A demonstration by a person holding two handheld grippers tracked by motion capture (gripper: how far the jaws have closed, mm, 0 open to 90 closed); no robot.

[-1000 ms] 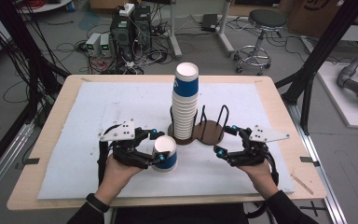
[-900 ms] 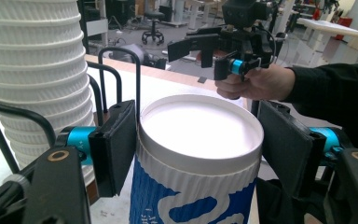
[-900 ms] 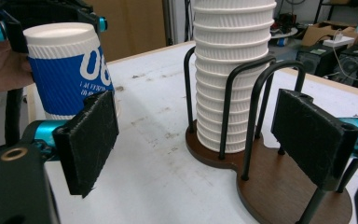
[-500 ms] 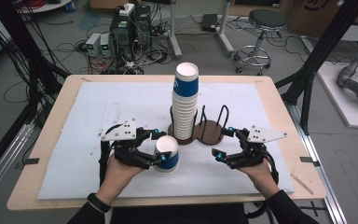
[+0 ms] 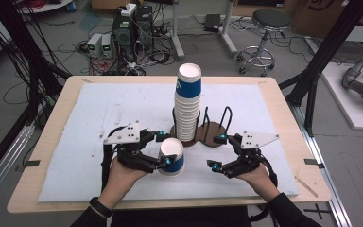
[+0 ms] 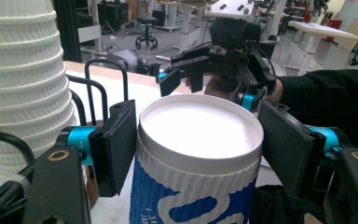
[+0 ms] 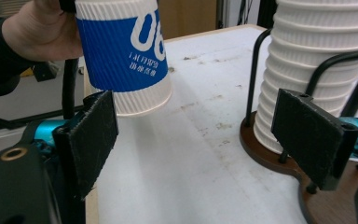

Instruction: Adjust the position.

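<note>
The left hand-held gripper [image 5: 163, 150] pinches a blue-and-white cup [image 5: 171, 157] just below its rim, upright, at 7 o'clock of the cup stack [image 5: 187, 106] in its wire rack [image 5: 216, 126]. The right hand-held gripper [image 5: 217, 151] stands spread, empty, above the counter [image 5: 75, 94].

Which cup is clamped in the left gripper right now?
The single blue-and-white cup, apart from the stack in the rack, pinched below its rim by the left gripper.
</note>
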